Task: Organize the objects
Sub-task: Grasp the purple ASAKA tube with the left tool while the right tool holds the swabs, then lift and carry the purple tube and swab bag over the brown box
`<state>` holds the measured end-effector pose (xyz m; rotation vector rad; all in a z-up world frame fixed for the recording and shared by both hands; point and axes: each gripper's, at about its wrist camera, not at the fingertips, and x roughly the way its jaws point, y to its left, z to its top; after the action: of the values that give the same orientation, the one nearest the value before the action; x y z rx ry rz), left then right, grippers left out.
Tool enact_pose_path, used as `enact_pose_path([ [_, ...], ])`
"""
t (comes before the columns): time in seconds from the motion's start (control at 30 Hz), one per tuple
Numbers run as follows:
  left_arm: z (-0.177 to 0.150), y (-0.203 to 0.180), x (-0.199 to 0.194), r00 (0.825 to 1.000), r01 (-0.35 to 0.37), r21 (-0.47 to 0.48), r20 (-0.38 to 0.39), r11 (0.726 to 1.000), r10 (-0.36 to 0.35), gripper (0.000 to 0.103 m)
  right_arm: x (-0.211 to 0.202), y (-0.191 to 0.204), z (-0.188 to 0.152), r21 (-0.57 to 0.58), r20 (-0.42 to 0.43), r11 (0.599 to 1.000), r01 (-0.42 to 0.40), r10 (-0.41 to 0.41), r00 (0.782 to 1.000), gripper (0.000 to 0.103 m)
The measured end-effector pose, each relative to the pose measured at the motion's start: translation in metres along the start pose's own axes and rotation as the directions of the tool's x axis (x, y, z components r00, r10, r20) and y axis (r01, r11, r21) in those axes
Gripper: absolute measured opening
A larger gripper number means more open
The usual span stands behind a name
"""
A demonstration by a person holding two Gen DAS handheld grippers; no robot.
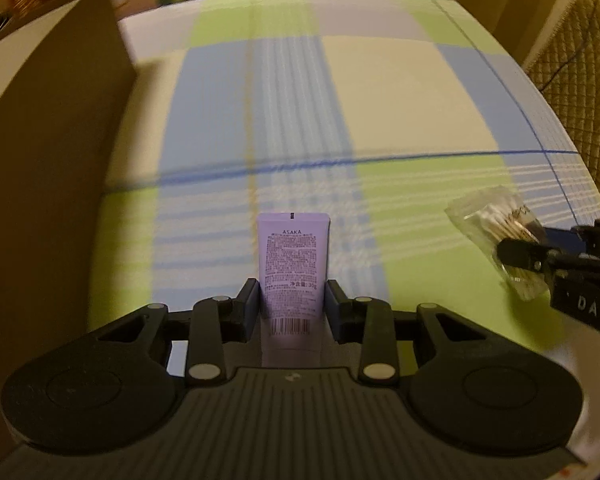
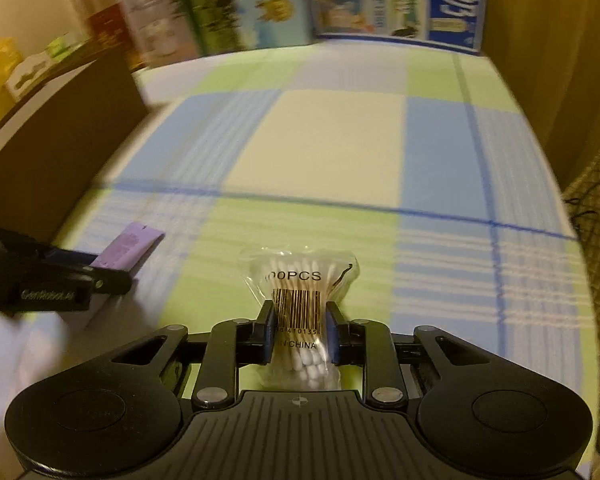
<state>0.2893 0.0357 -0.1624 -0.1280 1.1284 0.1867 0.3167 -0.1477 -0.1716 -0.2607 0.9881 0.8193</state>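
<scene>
My left gripper (image 1: 293, 300) is shut on a lilac ASAKA tube (image 1: 293, 260), which sticks forward above the checked tablecloth (image 1: 380, 92). My right gripper (image 2: 299, 332) is shut on a clear bag of cotton swabs (image 2: 298, 280) marked 100PCS. The right gripper (image 1: 512, 254) with the swab bag (image 1: 488, 216) also shows at the right edge of the left wrist view. The left gripper (image 2: 112, 270) with the tube (image 2: 128, 246) shows at the left of the right wrist view.
A brown cardboard box (image 1: 52, 128) stands along the left side of the table and also shows in the right wrist view (image 2: 60, 136). Colourful cartons (image 2: 340, 0) and a canister (image 2: 160, 24) line the far edge. A quilted chair (image 1: 576, 80) stands at the right.
</scene>
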Motion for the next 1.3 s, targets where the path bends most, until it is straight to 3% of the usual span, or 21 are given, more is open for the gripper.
enact_pose_path([
  [0.3,-0.053,0.012,-0.031,1.000,-0.025,-0.030,-0.018,0.999,0.025,0.031,-0.015,0.032,-0.033,-0.061,-0.044,0.995,-0.077,0.075,0.996,0.022],
  [0.7,-0.106,0.007,-0.058,0.999,-0.024,-0.041,-0.031,0.999,0.022,0.031,-0.031,0.052,-0.061,-0.133,-0.053,0.988,-0.082,0.075,0.996,0.023],
  [0.73,-0.108,0.008,-0.058,0.999,-0.026,-0.044,-0.030,0.999,0.025,0.031,-0.032,0.052,-0.061,-0.133,-0.054,0.988,-0.080,0.073,0.996,0.024],
  [0.8,-0.110,0.007,-0.059,0.999,-0.032,-0.048,-0.026,0.998,0.030,0.030,-0.032,0.052,-0.062,-0.126,-0.049,0.990,-0.067,0.062,0.997,0.039],
  [0.87,-0.110,0.006,-0.059,0.999,-0.035,-0.049,-0.021,0.998,0.034,0.032,-0.032,0.052,-0.062,-0.123,-0.038,0.991,-0.056,0.052,0.998,0.047],
  [0.93,-0.109,0.004,-0.058,0.999,-0.037,-0.044,-0.018,0.998,0.036,0.035,-0.031,0.053,-0.062,-0.118,-0.038,0.992,-0.049,0.045,0.998,0.047],
  [1.13,-0.108,0.003,-0.058,0.999,-0.040,-0.054,-0.018,0.998,0.039,0.030,-0.028,0.060,-0.062,-0.159,-0.039,0.986,-0.044,0.038,0.999,0.046],
  [1.2,-0.110,0.001,-0.060,0.999,-0.045,-0.058,-0.016,0.997,0.044,0.030,-0.029,0.063,-0.062,-0.177,-0.038,0.983,-0.043,0.037,0.999,0.028],
  [1.3,-0.114,0.001,-0.062,0.999,-0.046,-0.064,-0.015,0.997,0.045,0.030,-0.028,0.064,-0.062,-0.176,-0.046,0.983,-0.055,0.047,0.998,0.022],
])
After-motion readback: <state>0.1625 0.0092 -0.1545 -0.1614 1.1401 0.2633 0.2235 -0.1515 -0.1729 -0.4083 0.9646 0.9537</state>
